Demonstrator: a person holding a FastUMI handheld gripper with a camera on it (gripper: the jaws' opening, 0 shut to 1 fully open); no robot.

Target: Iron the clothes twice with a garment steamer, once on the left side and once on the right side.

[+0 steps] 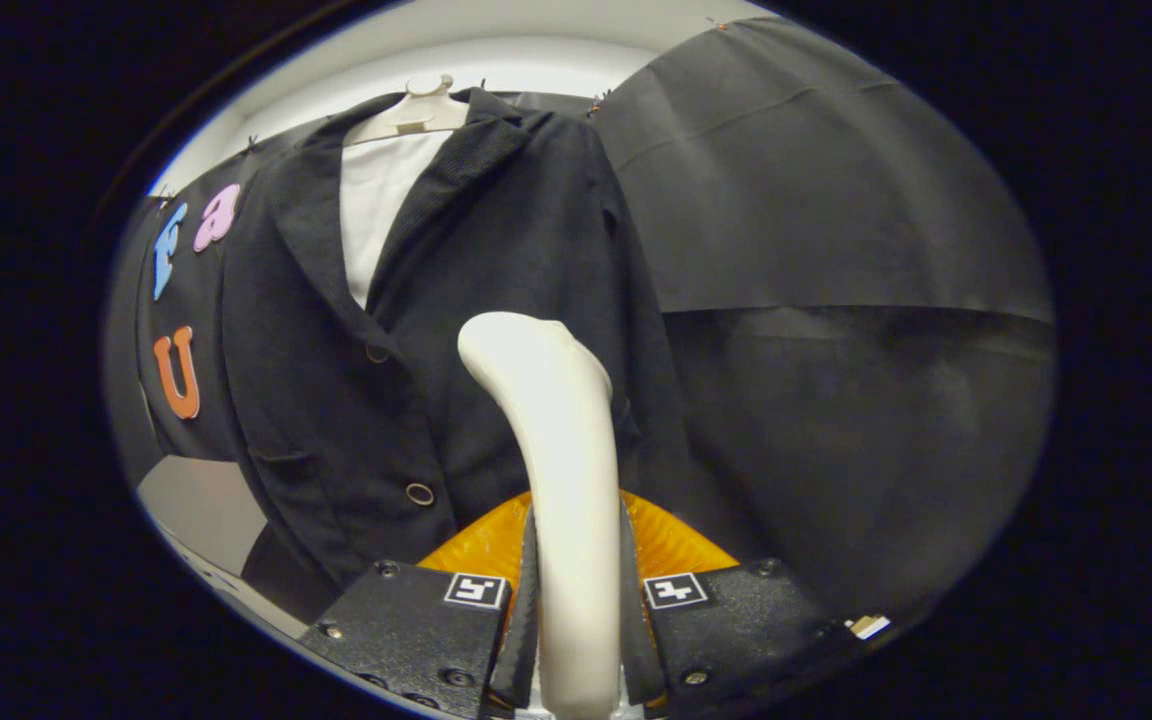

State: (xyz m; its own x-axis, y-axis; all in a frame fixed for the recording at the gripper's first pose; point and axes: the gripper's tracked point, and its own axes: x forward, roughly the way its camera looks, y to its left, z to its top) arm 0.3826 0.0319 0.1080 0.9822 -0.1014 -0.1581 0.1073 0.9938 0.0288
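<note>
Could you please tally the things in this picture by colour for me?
Black: 1, the jacket on the hanger.
White: 3, the steamer clamped between the fingers of the gripper, the shirt under the jacket, and the hanger.
Total: 4.

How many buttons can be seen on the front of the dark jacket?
2. The upper button sits where the lapels of the jacket meet; the lower button is left of the steamer held in the gripper. The steamer may hide others.
</note>
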